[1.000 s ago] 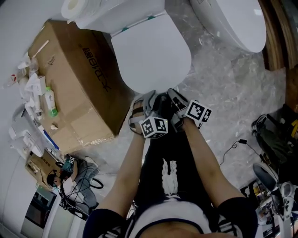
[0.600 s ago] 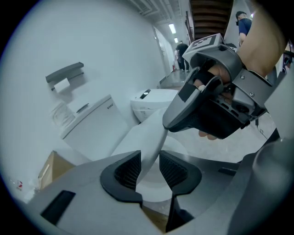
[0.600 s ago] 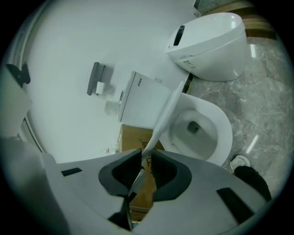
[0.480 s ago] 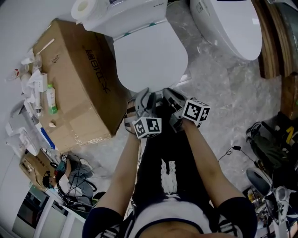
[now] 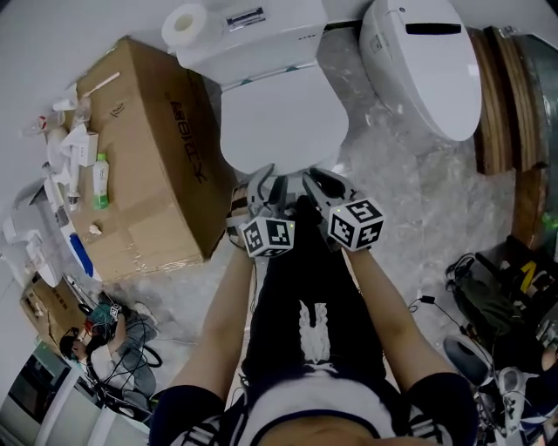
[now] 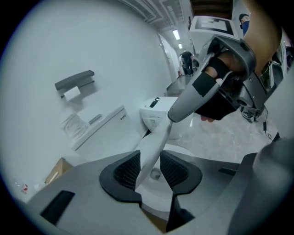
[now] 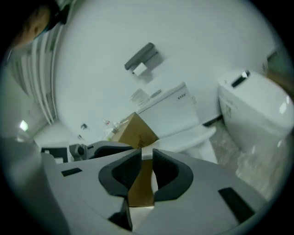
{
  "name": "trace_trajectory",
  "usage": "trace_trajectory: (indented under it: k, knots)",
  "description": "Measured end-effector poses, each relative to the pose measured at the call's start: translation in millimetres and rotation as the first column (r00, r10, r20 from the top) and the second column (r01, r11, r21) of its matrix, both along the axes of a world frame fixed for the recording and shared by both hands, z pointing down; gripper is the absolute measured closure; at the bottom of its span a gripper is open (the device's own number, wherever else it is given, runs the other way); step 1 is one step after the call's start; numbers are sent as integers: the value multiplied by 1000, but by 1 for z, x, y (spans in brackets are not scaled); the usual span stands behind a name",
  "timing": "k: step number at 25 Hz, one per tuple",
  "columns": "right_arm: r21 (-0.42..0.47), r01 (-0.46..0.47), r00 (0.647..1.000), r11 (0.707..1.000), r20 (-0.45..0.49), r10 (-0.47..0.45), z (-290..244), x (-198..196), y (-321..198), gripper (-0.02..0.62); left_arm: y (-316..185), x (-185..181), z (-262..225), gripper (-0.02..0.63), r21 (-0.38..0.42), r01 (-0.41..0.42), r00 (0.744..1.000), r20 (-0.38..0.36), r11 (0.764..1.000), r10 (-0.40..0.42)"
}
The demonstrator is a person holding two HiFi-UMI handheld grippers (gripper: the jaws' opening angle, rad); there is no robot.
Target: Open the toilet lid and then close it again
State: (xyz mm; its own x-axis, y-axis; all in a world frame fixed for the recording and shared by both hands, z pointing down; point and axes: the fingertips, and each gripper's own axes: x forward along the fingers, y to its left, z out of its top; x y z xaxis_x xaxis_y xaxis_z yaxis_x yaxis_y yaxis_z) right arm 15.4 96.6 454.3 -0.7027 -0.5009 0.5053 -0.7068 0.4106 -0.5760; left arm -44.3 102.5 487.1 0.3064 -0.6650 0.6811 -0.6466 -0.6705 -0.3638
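Observation:
The white toilet lid (image 5: 283, 122) stands a little raised at its front edge, and the left gripper view shows the bowl under it. My right gripper (image 5: 318, 185) is shut on that front rim, a white sliver (image 7: 147, 153) pinched between its pads. My left gripper (image 5: 266, 187) sits next to it at the same rim. The lid's edge (image 6: 154, 147) runs slantwise between its pads, with a gap on one side. These jaws have just been opening. The right gripper's finger (image 6: 193, 96) meets the edge higher up.
A large cardboard box (image 5: 148, 148) with bottles and litter on top stands close to the left of the toilet. A paper roll (image 5: 187, 26) lies on the tank (image 5: 270, 35). A second toilet (image 5: 423, 65) stands at the right. Bags and cables lie at the lower right.
Both grippers have come up with the lid's front edge. The right gripper has rolled, so its marker cube shows another side. The head view now takes in more of the tank.

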Motion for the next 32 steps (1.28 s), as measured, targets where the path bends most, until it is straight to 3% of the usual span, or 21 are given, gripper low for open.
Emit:
trace_trajectory:
  k: [2, 4, 6, 11, 14, 18, 25, 32]
  knots:
    - [182, 106, 973, 978, -220, -64, -9, 4, -5, 548, -7, -2, -7, 466, 16, 16, 1000, -10, 1000, -16]
    - [306, 241, 909, 921, -403, -104, -14, 3, -9, 536, -16, -5, -14, 466, 46, 39, 999, -19, 998, -38]
    - [374, 346, 842, 861, -529, -109, -18, 1, -18, 489, -26, -8, -22, 466, 69, 53, 998, -26, 996, -51]
    - [401, 497, 723, 769, -682, -112, -19, -5, -40, 482, -38, -9, -34, 466, 76, 73, 996, -52, 994, -69]
    - [413, 561, 685, 717, -718, -122, -24, -10, -46, 482, -44, -12, -40, 463, 82, 99, 993, -73, 992, -93]
    - [411, 573, 687, 709, -712, -143, -28, -13, -50, 488, -50, -14, -44, 457, 85, 116, 989, -102, 990, -107]
    - [416, 530, 728, 739, -670, -145, -31, -14, -59, 488, -54, -17, -54, 451, 90, 186, 974, -151, 978, -172]
    - [434, 489, 768, 757, -626, -136, -45, -18, -80, 488, -69, -24, -72, 447, 80, 273, 938, -245, 959, -247]
